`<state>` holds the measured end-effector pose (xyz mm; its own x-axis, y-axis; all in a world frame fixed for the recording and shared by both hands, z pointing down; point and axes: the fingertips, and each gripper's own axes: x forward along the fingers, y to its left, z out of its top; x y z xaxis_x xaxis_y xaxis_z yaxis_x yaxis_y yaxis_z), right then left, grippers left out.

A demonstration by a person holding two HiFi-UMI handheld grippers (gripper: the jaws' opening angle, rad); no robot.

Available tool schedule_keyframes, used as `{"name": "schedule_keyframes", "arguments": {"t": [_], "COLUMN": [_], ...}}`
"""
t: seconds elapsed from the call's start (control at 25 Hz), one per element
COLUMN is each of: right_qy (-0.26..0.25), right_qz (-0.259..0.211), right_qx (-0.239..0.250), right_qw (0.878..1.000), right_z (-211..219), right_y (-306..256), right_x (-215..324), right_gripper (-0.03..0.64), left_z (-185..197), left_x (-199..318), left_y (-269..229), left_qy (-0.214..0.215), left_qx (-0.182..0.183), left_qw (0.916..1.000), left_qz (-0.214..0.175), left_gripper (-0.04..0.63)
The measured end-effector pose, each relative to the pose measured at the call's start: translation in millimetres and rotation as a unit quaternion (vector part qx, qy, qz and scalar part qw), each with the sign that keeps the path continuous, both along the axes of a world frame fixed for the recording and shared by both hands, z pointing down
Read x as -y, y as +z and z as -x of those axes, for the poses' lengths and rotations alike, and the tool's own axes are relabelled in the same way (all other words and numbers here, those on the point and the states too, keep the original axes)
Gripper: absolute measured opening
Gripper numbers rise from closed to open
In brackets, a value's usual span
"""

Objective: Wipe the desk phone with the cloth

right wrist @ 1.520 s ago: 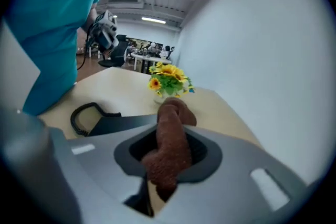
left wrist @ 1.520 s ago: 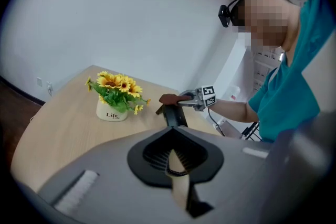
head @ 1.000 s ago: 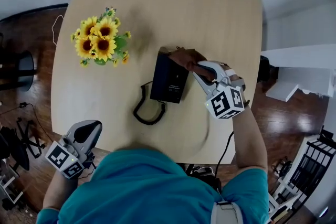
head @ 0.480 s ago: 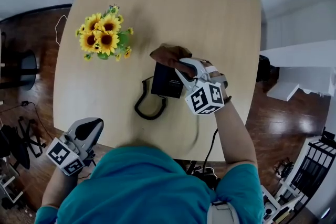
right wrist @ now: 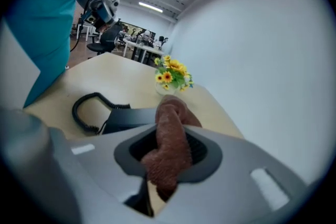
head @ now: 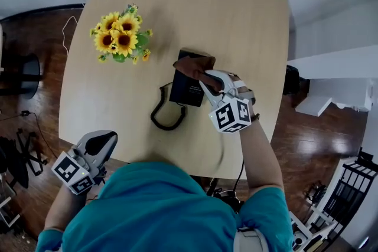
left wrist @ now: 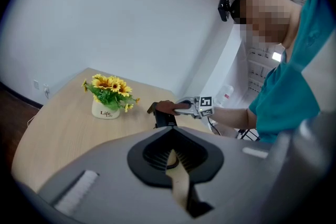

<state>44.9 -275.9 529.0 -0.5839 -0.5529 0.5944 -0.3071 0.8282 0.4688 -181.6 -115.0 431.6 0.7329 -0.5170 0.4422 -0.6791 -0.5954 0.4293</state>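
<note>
I have the cloth clamped in my right gripper. The jaws are closed on a bunched fold so the loose end drapes over the far edge of the desk phone; held that way, I judge the fabric rather than the jaws meets the plastic. The phone sits near the middle of the surface, with its coiled cord looped towards me and the sunflowers well apart to the left. My right forearm reaches forward from the near edge, with the gripper angled down and inward over the phone's right side. My left gripper hangs off the near-left corner, jaws together on nothing, clear of the wiping path.
</note>
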Motion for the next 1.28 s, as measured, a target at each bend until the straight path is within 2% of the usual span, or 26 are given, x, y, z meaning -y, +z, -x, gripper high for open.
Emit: {"name": "schedule_keyframes", "arguments": {"t": [0.08, 0.2, 0.32, 0.48, 0.56, 0.72, 0.8, 0.88, 1.16, 1.28], "right_qy": [-0.014, -0.016, 0.008, 0.048, 0.057, 0.016, -0.009, -0.018, 0.031, 0.026], "right_qz": [0.003, 0.014, 0.025, 0.035, 0.028, 0.002, 0.004, 0.013, 0.033, 0.018], "right_qx": [-0.004, -0.014, -0.015, -0.040, -0.042, -0.020, -0.021, -0.029, -0.055, -0.054], "right_qw": [1.000, 1.000, 1.000, 0.997, 0.997, 1.000, 1.000, 0.999, 0.997, 0.998], "right_z": [21.4, 24.5, -1.9, -46.0, -51.7, -7.2, 17.0, 23.5, -36.3, -30.5], "right_y": [10.2, 29.3, 33.4, 35.2, 30.0, 18.0, 25.9, 38.6, 49.5, 40.9], "right_x": [3.7, 4.7, -3.0, -13.1, -16.2, -22.9, -25.0, -24.8, -40.6, -48.6], "right_gripper": [0.081, 0.081, 0.081, 0.083, 0.082, 0.081, 0.082, 0.081, 0.083, 0.082], "left_z": [-1.0, 0.5, 5.7, 10.3, 9.3, 7.1, 6.6, 6.4, 14.4, 10.2], "left_x": [-0.8, -3.8, -7.7, -11.7, -12.3, -13.3, -15.2, -17.7, -22.6, -25.2], "left_y": [-2.3, -3.8, -3.4, -1.9, -3.3, -4.7, -5.4, -6.8, -4.1, -1.0], "left_qy": [0.001, -0.002, -0.009, -0.013, -0.011, -0.007, -0.005, -0.005, -0.011, -0.006], "left_qx": [0.000, 0.005, 0.005, 0.001, -0.001, -0.002, 0.001, 0.004, 0.003, -0.002], "left_qw": [1.0000, 1.0000, 0.9999, 0.9999, 0.9999, 1.0000, 1.0000, 1.0000, 0.9999, 1.0000], "left_qz": [-0.007, -0.008, -0.004, -0.001, -0.003, -0.006, -0.006, -0.007, -0.002, 0.001], "left_gripper": [0.006, 0.006, 0.006, 0.006, 0.006, 0.006, 0.006, 0.006, 0.006, 0.006]}}
